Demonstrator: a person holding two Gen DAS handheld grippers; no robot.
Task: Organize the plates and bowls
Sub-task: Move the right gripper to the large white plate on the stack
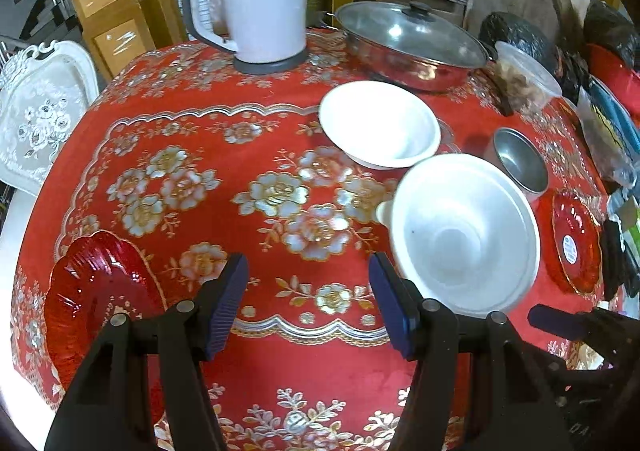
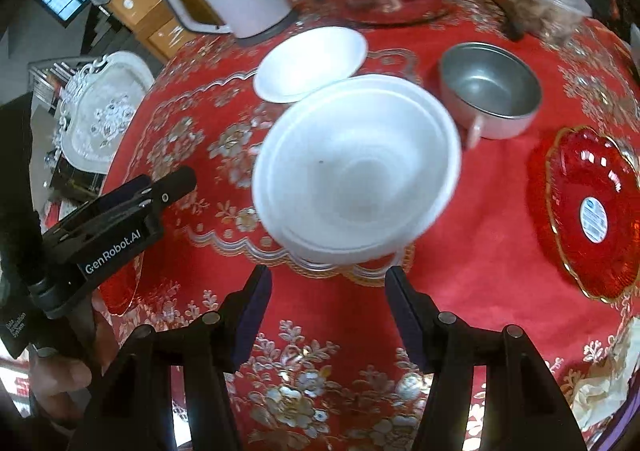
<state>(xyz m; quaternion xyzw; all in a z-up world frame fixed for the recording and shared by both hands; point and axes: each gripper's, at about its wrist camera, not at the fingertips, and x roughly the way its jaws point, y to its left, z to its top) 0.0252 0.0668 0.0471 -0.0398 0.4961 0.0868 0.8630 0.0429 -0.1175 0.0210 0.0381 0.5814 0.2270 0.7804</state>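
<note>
Currently: large white bowl (image 2: 356, 167) just ahead of right tongs (image 2: 328, 311), jaws wide, empty. Left tongs (image 1: 308, 303) likewise agape, bowl ahead-right. Likely light, rigid, glossy-slick; pinch near rim. Second white bowl (image 2: 312, 65) beyond.

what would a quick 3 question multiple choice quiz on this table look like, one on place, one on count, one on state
1. Where is the metal bowl relative to the near white bowl in the right wrist view?
A. to its right and further back
B. nested inside it
C. near the left table edge

2. How many red glass plates are on the table?
A. none
B. two
C. five

3. What state are the right tongs in?
A. shut on a plate
B. shut on a bowl
C. open, holding nothing

Answers:
1 A, the metal bowl stands apart, up and right of the white one.
2 B, one red plate lies left and another red plate right.
3 C, the fingers stand apart over the bare tablecloth.
</note>
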